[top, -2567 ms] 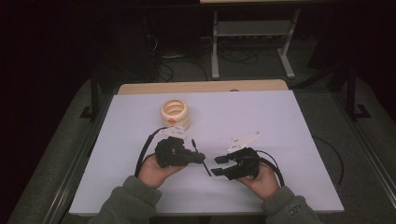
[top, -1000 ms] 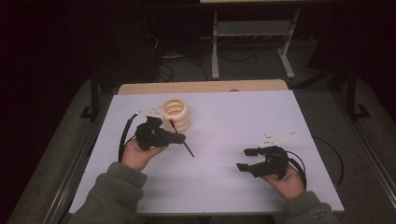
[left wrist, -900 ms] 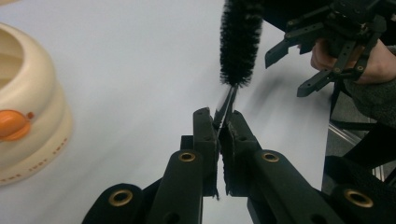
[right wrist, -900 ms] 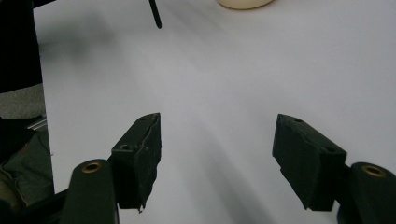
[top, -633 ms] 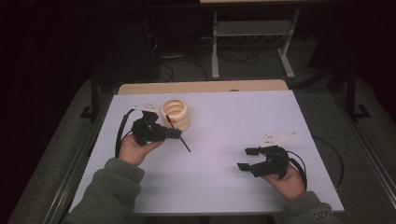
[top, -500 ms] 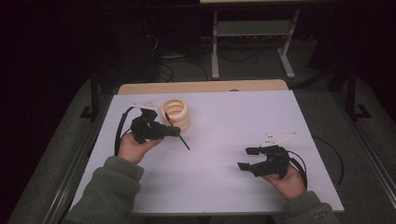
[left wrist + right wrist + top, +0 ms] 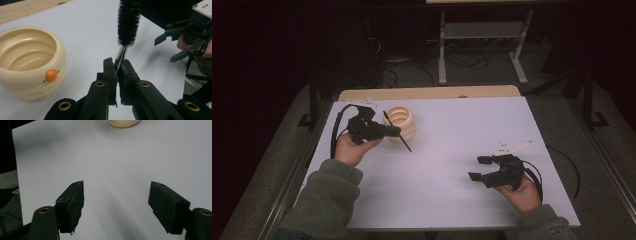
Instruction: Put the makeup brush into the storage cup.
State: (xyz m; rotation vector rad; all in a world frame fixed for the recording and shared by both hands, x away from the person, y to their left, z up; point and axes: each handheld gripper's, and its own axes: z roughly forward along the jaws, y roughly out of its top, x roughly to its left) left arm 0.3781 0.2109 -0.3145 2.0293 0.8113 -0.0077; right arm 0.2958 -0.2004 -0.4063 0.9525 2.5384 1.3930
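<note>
Since a moment ago, my left gripper (image 7: 396, 132) has carried the black bottle brush (image 7: 128, 22) up and back toward the cream ribbed cup (image 7: 400, 123), and now it hovers just in front of that cup at the far left of the white table (image 7: 462, 125). Its jaws are clenched tight on the brush's thin wire stem, bristles pointing away from me, clear of the cup's mouth. My right gripper (image 7: 479, 168) rests well apart, near the table's right front; its jaws have just been opening and now stand spread wide with nothing between them, only bare tabletop.
</note>
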